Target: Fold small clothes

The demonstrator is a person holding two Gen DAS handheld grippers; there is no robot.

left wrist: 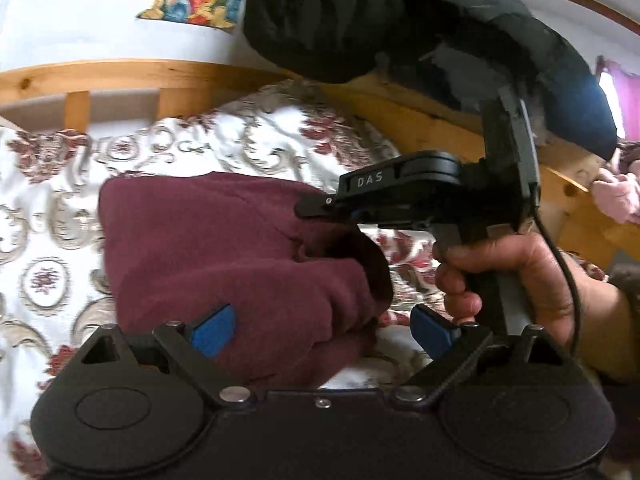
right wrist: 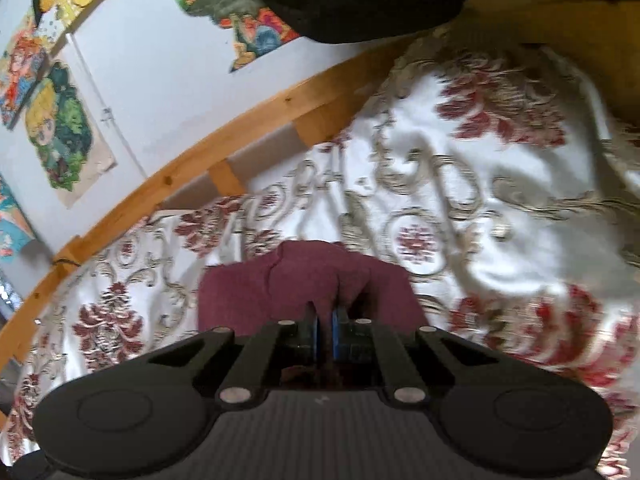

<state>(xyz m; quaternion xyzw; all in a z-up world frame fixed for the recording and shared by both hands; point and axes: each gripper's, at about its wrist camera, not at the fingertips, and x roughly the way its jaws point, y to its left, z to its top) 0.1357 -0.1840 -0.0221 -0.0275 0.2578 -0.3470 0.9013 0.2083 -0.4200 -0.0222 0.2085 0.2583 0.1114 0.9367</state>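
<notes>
A small maroon garment [left wrist: 224, 252] lies partly folded on the patterned bedspread [left wrist: 52, 216]. My left gripper [left wrist: 320, 330] is open, its blue pads on either side of the garment's near edge, which lies between them. My right gripper [left wrist: 320, 204] comes in from the right, held by a hand [left wrist: 516, 276], and pinches a fold at the garment's right side. In the right wrist view the right gripper [right wrist: 326, 320] is shut on the maroon garment [right wrist: 248, 292], the cloth bunched at its blue pads.
A wooden bed frame [left wrist: 120, 76] runs behind the bedspread, with a white wall and colourful pictures [right wrist: 60, 128] beyond. A dark garment [left wrist: 400, 24] hangs over the frame at the top. Pink cloth [left wrist: 616, 196] lies at the far right.
</notes>
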